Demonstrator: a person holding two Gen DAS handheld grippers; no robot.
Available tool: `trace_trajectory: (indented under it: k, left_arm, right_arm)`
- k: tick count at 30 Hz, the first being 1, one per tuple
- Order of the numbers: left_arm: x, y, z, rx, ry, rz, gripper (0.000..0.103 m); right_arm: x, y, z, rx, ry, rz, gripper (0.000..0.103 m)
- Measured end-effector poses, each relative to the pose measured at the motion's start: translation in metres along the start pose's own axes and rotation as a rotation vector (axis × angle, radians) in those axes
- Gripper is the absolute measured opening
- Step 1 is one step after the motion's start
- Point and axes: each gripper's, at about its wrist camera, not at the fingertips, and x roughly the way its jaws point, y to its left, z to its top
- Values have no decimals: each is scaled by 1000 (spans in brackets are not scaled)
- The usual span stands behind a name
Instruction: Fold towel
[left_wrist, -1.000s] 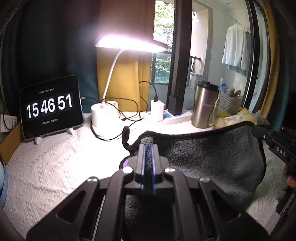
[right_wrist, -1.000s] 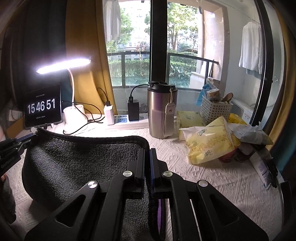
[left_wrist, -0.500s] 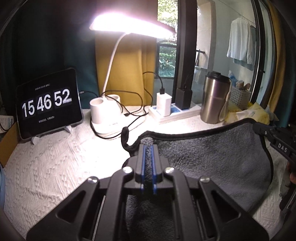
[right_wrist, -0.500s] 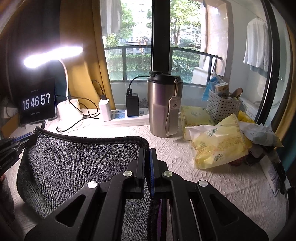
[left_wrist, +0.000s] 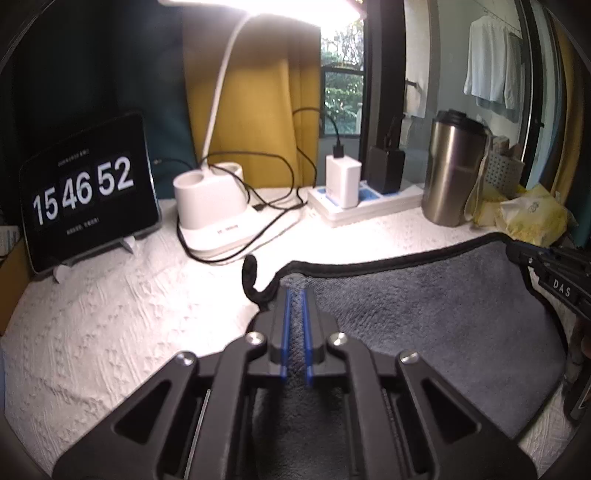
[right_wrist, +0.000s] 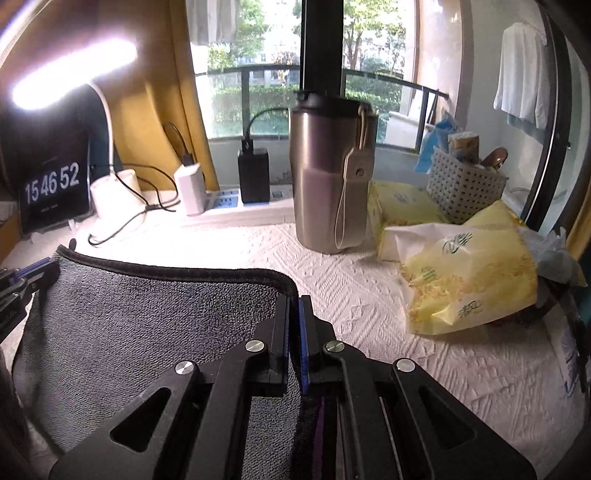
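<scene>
Across the white quilted table cover (left_wrist: 110, 332), spread between both grippers, lies the gray towel (left_wrist: 424, 314) with its black edging, held up by two corners so that the far hem runs taut and the body sags toward the cover. Behind it, along the window side: a steel travel mug (right_wrist: 332, 177), a desk lamp (left_wrist: 210, 206) switched on, a tablet clock (left_wrist: 85, 192), a power strip (left_wrist: 369, 201) with chargers, yellow snack bags (right_wrist: 469, 284), a small white basket (right_wrist: 465, 188). Clamped on the towel's left corner, the left gripper (left_wrist: 294, 299), cloth visible between the blue pads and a black loop (left_wrist: 251, 277) curling just beside them. Pinched tight on the right corner's edging, the right gripper (right_wrist: 294, 306), jaws closed with only the hem between. Judged from this: corners secured and the towel lifted, but no crease laid yet; probably mid-way through carrying one edge over for a first fold. Left to do, by that reading: bringing the held edge onto the opposite one, setting it down, releasing, then any further halving. Lower part of the towel hidden under the gripper bodies, so hard to say whether a layer already lies doubled there.
</scene>
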Motion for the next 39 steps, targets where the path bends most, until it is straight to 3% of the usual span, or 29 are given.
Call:
trace_trajectory:
  k: [13, 25, 34, 36, 37, 38, 39]
  left_arm:
    - [41, 6, -7, -42, 183, -34, 9]
    - [49, -4, -5, 6, 233, 17, 15]
    - [40, 10, 0, -89, 232, -14, 22]
    - [35, 10, -1, -96, 223, -8, 42]
    - [34, 11, -1, -101, 223, -13, 81]
    - [32, 11, -1, -107, 219, -23, 103]
    - [28, 11, -1, -115, 209, -34, 103]
  right_arm:
    - [34, 1, -5, -16, 130, -20, 5]
    - [43, 1, -7, -23, 190, -19, 5]
    - [45, -7, -3, 28, 204, -9, 18]
    - [44, -6, -3, 26, 201, -16, 25]
    - [42, -6, -3, 24, 198, -19, 35]
    - [41, -5, -3, 26, 197, -24, 61]
    - [40, -6, -3, 32, 195, -16, 74]
